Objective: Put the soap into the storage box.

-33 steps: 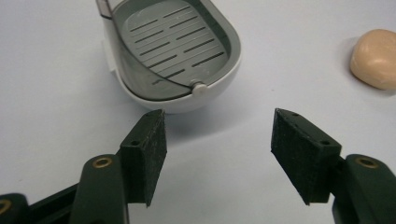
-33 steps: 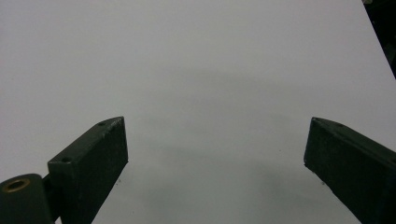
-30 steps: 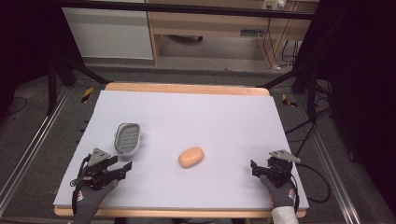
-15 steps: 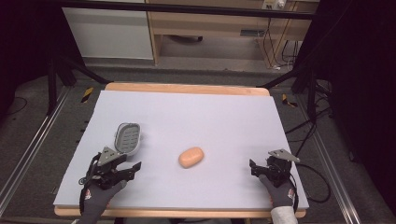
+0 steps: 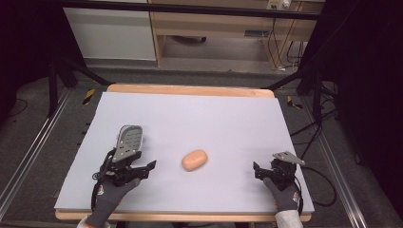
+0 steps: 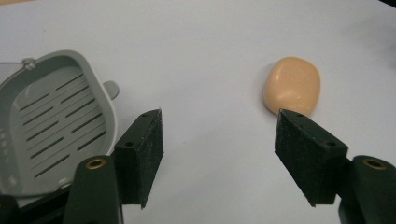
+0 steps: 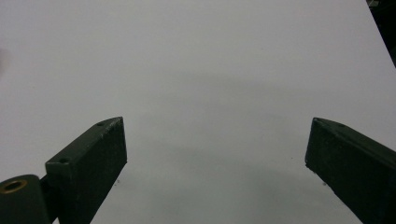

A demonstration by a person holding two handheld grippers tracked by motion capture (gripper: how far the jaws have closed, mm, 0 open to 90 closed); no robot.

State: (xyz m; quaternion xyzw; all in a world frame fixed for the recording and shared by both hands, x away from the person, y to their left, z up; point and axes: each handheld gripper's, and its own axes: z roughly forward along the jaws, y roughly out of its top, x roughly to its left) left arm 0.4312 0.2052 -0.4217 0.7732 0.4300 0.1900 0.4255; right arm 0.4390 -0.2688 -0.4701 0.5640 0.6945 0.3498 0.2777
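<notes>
Soap lies flat on the table, near its front-middle; we take it as landmark. Peach, rounded bar, nothing touching it.

Left gripper sits left of the soap, near it but apart, low over the table, jaws pointing right, toward the soap. In the left gripper view we see the jaws spread wide with nothing between them; the soap is just past the right jaw's tip. Gloved left hand comes in from the front edge, angled forward and right.

Tray, grey and slotted, lies left of the soap and a bit farther back, right behind the left gripper; whether they touch we can't tell.

Right gripper is well right of the soap, jaws wide apart, holding nothing, bare table ahead of them. Right hand rests near the front edge.

Versus 1 s ago: left gripper has moved closer to the soap and turned toward it. Soap, tray and right gripper are unchanged.
</notes>
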